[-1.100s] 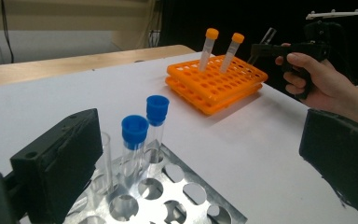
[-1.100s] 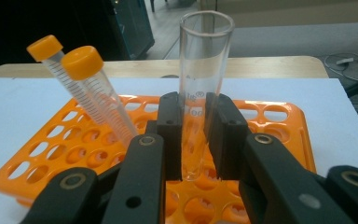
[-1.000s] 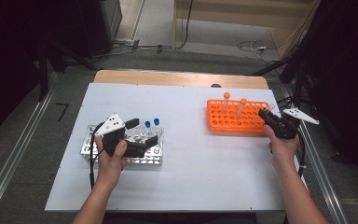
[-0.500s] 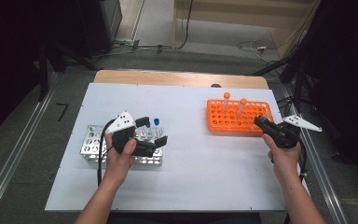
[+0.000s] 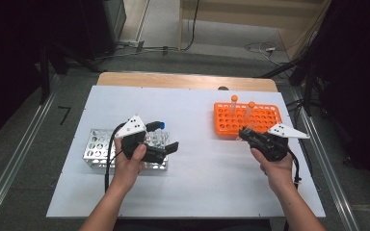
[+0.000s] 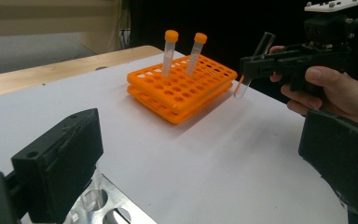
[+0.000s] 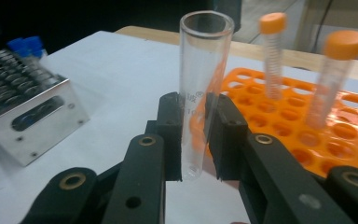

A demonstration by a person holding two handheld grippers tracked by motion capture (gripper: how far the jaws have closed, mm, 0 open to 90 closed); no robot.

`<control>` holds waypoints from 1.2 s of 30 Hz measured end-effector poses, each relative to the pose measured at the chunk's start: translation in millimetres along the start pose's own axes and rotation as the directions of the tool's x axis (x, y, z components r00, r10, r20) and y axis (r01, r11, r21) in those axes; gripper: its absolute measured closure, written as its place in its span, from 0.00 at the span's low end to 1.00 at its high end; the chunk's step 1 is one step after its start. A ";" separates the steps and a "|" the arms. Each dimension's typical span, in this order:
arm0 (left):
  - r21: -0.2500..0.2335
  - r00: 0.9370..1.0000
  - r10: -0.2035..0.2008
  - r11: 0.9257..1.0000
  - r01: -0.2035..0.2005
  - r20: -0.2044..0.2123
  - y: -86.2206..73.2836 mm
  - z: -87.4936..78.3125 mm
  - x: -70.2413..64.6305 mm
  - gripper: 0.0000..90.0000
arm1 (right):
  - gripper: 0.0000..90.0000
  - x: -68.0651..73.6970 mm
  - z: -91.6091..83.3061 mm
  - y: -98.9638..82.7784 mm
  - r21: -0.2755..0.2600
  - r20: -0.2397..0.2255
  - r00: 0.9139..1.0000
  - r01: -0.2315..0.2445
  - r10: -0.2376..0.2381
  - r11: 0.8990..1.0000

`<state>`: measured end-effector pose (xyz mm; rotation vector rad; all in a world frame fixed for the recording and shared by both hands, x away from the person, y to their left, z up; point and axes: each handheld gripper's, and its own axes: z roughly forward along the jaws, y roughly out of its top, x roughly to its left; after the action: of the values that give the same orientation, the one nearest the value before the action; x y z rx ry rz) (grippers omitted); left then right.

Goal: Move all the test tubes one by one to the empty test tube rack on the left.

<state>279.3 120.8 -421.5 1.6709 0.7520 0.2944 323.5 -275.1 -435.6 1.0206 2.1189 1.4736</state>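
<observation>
Left claw hovers spread wide and empty over the right end of the metal tube rack, which sits at the left of the white counter. Blue-capped tubes stand in that rack just behind the claw; the wide jaws, aimed across the counter, suggest readiness to receive or steady something. Further right, the centre of the counter lies bare between the two hands. Right claw is pinching an open clear glass test tube, gripped near its lower half, mouth upward, held off the counter just beside the near left corner of the orange tube rack. Upright carriage probably keeps the open mouth clean and the tube ready for a hole. Two orange-capped tubes stand in the orange rack's far rows. Judged step: transferring the uncapped tube between racks.
</observation>
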 end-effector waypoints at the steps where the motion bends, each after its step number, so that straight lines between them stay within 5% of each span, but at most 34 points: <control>1: 0.000 1.000 0.001 1.000 -0.001 0.012 -0.2 1.0 -0.9 0.04 | 0.82 4.3 1.4 0.3 0.003 -0.010 1.000 0.008 -0.008 1.000; 18: 0.032 0.991 -0.015 0.999 0.011 0.135 -0.3 23.0 -22.0 0.14 | 0.82 61.1 20.3 1.6 0.046 -0.177 0.980 0.095 -0.086 0.994; 23: 0.038 0.995 0.011 0.999 -0.015 0.103 0.1 29.0 -31.4 0.32 | 0.82 74.2 24.3 0.9 0.058 -0.212 0.971 0.121 -0.106 0.991; 36: 0.050 0.985 0.067 0.996 -0.076 0.161 -1.0 41.1 -45.1 0.64 | 0.82 101.3 38.3 -1.7 0.085 -0.284 0.949 0.167 -0.137 0.982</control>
<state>268.3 60.8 -423.3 1.7538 0.5859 0.1888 279.7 -176.2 -441.5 0.6976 2.4350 1.5141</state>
